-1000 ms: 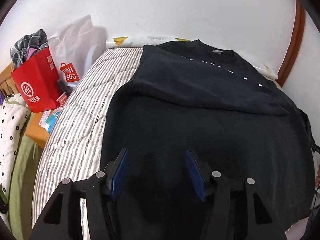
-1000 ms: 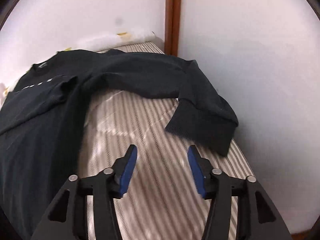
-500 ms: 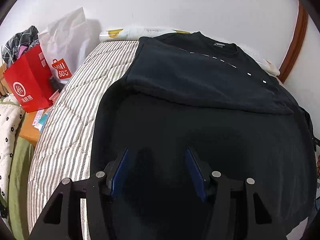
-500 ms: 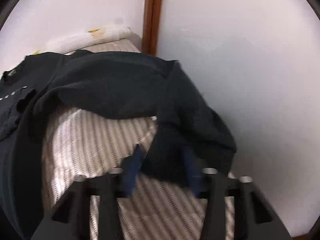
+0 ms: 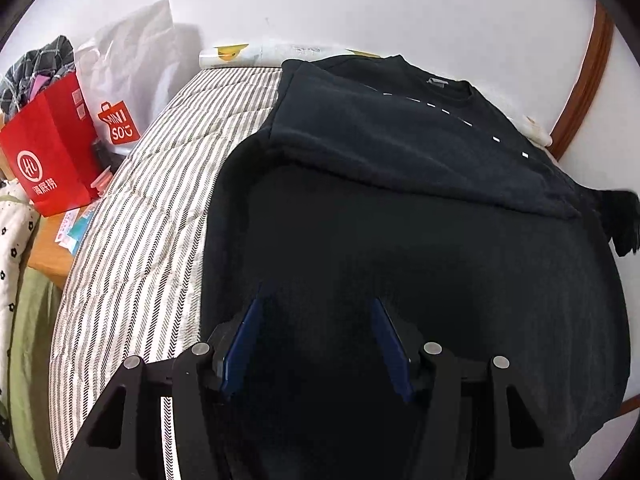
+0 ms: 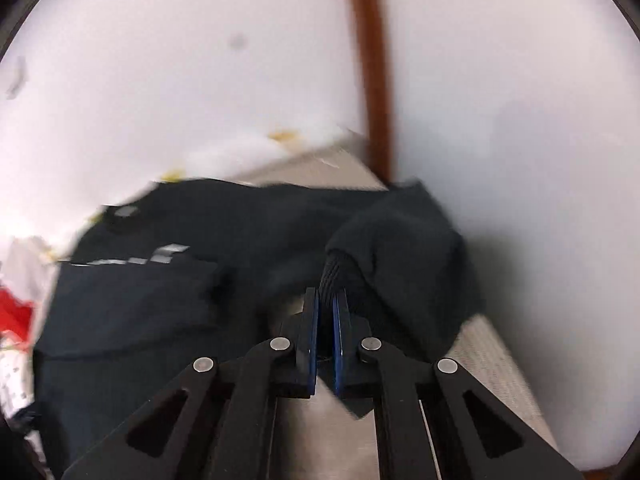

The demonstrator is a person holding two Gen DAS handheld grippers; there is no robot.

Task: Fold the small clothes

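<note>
Left wrist view: I see the left gripper (image 5: pixel 316 300) with its jaws spread wide, poised over the lower body of the black sweater (image 5: pixel 400 240) and holding nothing. The sweater lies flat on the striped bed (image 5: pixel 152 216), collar toward the far wall, one sleeve folded across the chest. A red paper bag (image 5: pixel 52 152) and a white Miniso bag (image 5: pixel 124 80) stand beside the bed on the left.

Right wrist view: I see the right gripper (image 6: pixel 327 300) with its jaws pressed together, pinching the ribbed cuff (image 6: pixel 334 276) of the sweater's other sleeve. The sleeve bunches just ahead of the fingers, near the wall. This picture is motion-blurred.
</note>
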